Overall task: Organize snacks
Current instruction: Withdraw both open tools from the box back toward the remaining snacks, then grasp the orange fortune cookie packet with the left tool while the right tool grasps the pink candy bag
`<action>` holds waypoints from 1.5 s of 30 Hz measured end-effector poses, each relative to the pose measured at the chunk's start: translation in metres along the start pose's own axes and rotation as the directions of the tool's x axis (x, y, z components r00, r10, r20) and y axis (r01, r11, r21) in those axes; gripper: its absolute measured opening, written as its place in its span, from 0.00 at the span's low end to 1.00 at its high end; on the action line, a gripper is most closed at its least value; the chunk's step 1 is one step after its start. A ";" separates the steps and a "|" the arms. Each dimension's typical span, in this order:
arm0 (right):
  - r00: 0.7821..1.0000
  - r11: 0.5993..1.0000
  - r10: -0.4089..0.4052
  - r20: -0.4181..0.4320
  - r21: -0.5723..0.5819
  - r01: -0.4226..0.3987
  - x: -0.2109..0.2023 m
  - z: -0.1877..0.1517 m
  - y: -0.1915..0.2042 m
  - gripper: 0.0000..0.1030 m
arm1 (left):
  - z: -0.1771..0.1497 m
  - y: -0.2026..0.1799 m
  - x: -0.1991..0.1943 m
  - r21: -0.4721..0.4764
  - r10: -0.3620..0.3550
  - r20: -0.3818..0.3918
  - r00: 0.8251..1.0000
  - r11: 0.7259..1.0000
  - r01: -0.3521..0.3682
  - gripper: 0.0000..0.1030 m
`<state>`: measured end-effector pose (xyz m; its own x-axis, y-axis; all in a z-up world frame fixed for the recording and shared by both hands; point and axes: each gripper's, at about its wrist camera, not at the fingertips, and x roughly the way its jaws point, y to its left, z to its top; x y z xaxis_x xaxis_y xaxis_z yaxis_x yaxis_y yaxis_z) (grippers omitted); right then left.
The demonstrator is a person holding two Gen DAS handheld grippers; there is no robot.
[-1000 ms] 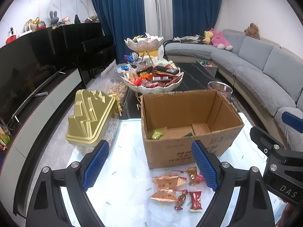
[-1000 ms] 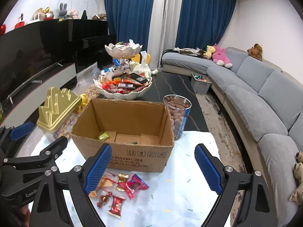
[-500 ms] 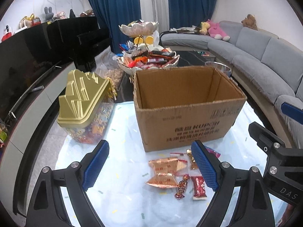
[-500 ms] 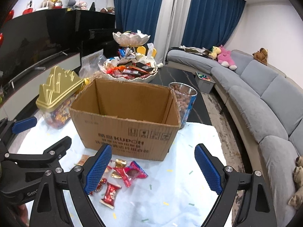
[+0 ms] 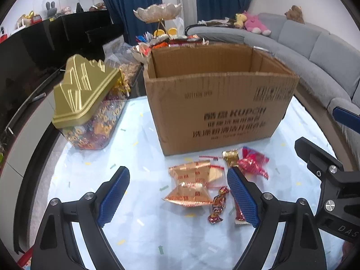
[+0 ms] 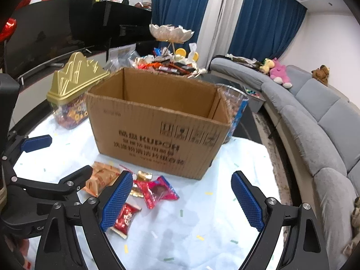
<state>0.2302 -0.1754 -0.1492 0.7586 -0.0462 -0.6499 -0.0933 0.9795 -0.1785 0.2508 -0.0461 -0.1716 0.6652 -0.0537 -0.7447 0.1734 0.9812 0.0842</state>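
An open cardboard box [image 5: 216, 103] [image 6: 157, 126] stands on the pale blue tablecloth. Loose snacks lie in front of it: two orange-gold packets [image 5: 191, 184] [image 6: 101, 177], a twisted brown candy [image 5: 218, 204], a gold-wrapped sweet [image 5: 231, 158], red wrappers [image 5: 253, 163] [image 6: 160, 191] and a small red packet [image 6: 124, 218]. My left gripper [image 5: 177, 193] is open low over the packets, nothing held. My right gripper [image 6: 182, 200] is open just right of the red wrappers, empty. Each gripper's black frame shows at the edge of the other's view.
A clear candy jar with a gold lid [image 5: 85, 94] [image 6: 72, 85] stands left of the box. A glass jar of nuts [image 6: 236, 110] sits behind its right corner. A tiered snack bowl [image 6: 171, 33] is behind. A grey sofa [image 6: 315, 121] runs along the right.
Both grippers have sunk toward the table. The box and snacks look larger and the box's inside floor has dropped out of sight. Jaws unchanged.
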 end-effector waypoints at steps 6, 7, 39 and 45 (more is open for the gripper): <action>0.999 0.999 0.036 -0.013 0.004 -0.036 0.016 -0.009 0.001 0.87 | -0.008 -0.002 0.014 0.002 0.005 -0.018 1.000 1.000 -0.005 0.86; 0.999 0.999 0.042 -0.016 0.007 -0.042 0.019 -0.010 0.001 0.87 | -0.009 -0.002 0.016 0.001 0.004 -0.020 1.000 1.000 -0.004 0.86; 0.939 0.954 0.290 -0.185 -0.020 -0.298 0.114 -0.026 0.003 0.79 | -0.019 -0.001 0.092 -0.055 -0.037 -0.152 0.988 0.998 0.029 0.69; 0.924 0.945 0.322 -0.206 0.016 -0.325 0.125 -0.029 0.001 0.58 | -0.015 0.003 0.101 -0.069 -0.058 -0.153 0.987 0.996 0.048 0.65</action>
<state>0.3066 -0.1857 -0.2521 0.5386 0.2321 -0.8100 -0.3245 0.9443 0.0547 0.3072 -0.0455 -0.2567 0.5351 -0.0815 -0.8408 0.1544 0.9880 0.0026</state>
